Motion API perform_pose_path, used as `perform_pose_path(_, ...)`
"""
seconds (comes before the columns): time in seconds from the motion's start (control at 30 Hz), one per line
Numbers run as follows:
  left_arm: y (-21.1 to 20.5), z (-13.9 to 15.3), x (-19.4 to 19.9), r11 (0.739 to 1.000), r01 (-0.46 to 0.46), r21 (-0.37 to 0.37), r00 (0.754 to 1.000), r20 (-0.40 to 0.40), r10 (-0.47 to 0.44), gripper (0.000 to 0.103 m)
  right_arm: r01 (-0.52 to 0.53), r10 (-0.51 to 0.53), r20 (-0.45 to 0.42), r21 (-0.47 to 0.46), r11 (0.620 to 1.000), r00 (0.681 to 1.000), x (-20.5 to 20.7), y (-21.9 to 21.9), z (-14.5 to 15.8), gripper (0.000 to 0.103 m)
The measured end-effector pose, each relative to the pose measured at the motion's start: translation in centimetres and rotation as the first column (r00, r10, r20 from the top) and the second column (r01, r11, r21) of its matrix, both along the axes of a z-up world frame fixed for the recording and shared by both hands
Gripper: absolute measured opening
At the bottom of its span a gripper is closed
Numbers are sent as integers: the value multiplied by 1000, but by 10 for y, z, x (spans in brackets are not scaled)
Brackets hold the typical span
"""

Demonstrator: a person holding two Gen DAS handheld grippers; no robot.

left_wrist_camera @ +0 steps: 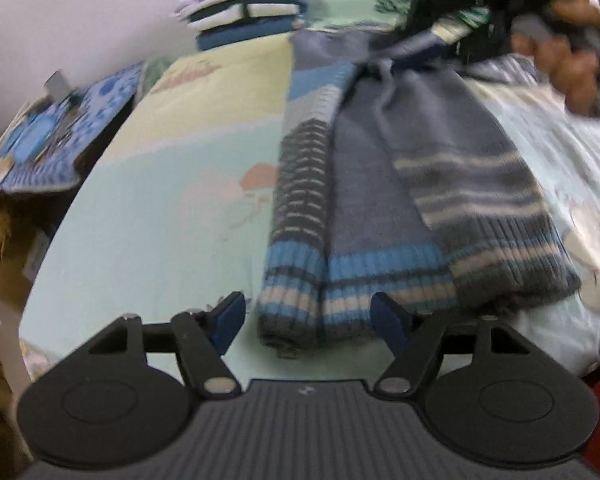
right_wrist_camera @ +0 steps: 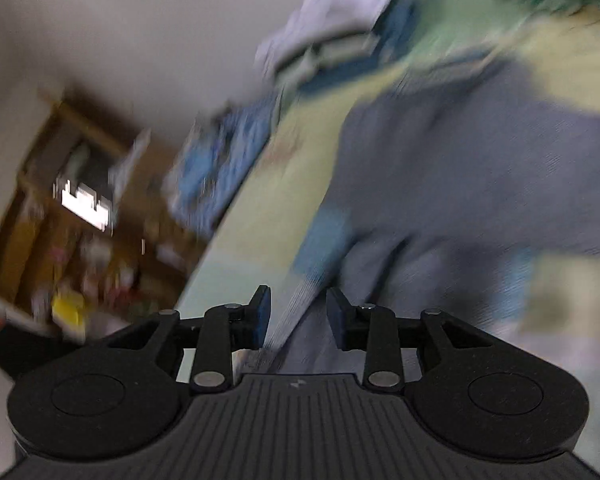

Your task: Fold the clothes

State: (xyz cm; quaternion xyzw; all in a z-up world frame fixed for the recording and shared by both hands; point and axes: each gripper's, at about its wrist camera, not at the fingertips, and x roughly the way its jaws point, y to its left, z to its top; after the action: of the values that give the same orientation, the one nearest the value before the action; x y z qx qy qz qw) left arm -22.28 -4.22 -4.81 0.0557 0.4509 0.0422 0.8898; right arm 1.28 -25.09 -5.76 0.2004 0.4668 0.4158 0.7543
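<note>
The left gripper (left_wrist_camera: pixel 306 320) stands open, the striped sweater (left_wrist_camera: pixel 400 184) on the bed (left_wrist_camera: pixel 148 216) just ahead, its hem between the fingers; the right gripper (right_wrist_camera: pixel 298 314) is parted over blurred sweater fabric

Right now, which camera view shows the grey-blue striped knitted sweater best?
The left wrist view: the grey-blue striped knitted sweater lies there nearly whole on the bed, with its ribbed cuffs and hem readable. The right wrist view shows only a blurred grey part.
</note>
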Motion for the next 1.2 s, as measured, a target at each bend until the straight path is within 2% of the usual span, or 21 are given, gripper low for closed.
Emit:
perform_pose_path(0.03, 5, 0, 2, 1000, -23, -16, 1000, 7, 23, 65, -17, 17, 5, -19, 1000, 1000, 0, 9, -3, 34)
perform_pose_path(0.1, 21, 2, 7, 994, -72, -85, 997, 12, 74, 42, -49, 50, 14, -56, 997, 999, 2, 26, -9, 35)
perform_pose_path(0.17, 41, 4, 13, 974, -130, -187, 991, 12, 134, 37, -28, 30, 24, -88, 996, 999, 11, 37, -14, 35)
perform_pose_path(0.27, 64, 9, 20, 935, -222, -278, 971, 28, 239, 37, 63, -57, 51, -130, 990, 997, 25, 41, -17, 39)
perform_pose_path(0.37, 73, 14, 26, 933, -271, -236, 956, 48, 290, 39, 78, -76, 15, -114, 990, 997, 38, 44, -22, 39)
perform_pose_path(0.43, 72, 15, 30, 942, -297, -155, 949, 60, 309, 41, 55, -53, 26, -99, 994, 998, 37, 47, -15, 34)
perform_pose_path(0.5, 69, 16, 35, 950, -306, -67, 948, 71, 311, 44, 41, -35, 65, -87, 995, 997, 39, 48, -5, 37)
perform_pose_path(0.53, 68, 17, 36, 953, -303, -28, 950, 76, 304, 44, 33, -26, 85, -82, 996, 996, 41, 48, 1, 42)
perform_pose_path(0.63, 58, 25, 36, 968, -251, 14, 964, 89, 249, 47, 11, -2, 139, -67, 998, 990, 45, 49, 15, 43)
perform_pose_path(0.77, 19, 40, 26, 998, -59, -12, 991, 124, 60, 70, -21, 30, 80, -110, 994, 996, 53, 51, -2, 43)
perform_pose_path(0.83, -3, 42, 24, 999, 41, -18, 991, 126, -39, 72, -40, 53, 79, -152, 987, 995, 50, 55, -6, 43)
perform_pose_path(0.9, -22, 36, 25, 991, 127, -30, 986, 114, -123, 73, -41, 54, 81, -148, 988, 995, 48, 53, -6, 43)
perform_pose_path(1.0, -40, 17, 36, 984, 175, 12, 983, 53, -176, 71, -38, 46, 58, -135, 990, 997, 49, 51, -10, 42)
perform_pose_path(1.1, -45, -3, 41, 980, 192, 46, 981, -2, -192, 70, -74, 82, 53, -131, 989, 995, 44, 51, -9, 43)
perform_pose_path(1.2, -35, -6, 40, 982, 184, 31, 983, -4, -184, 73, -251, 253, 26, -61, 966, 967, 31, 53, -8, 43)
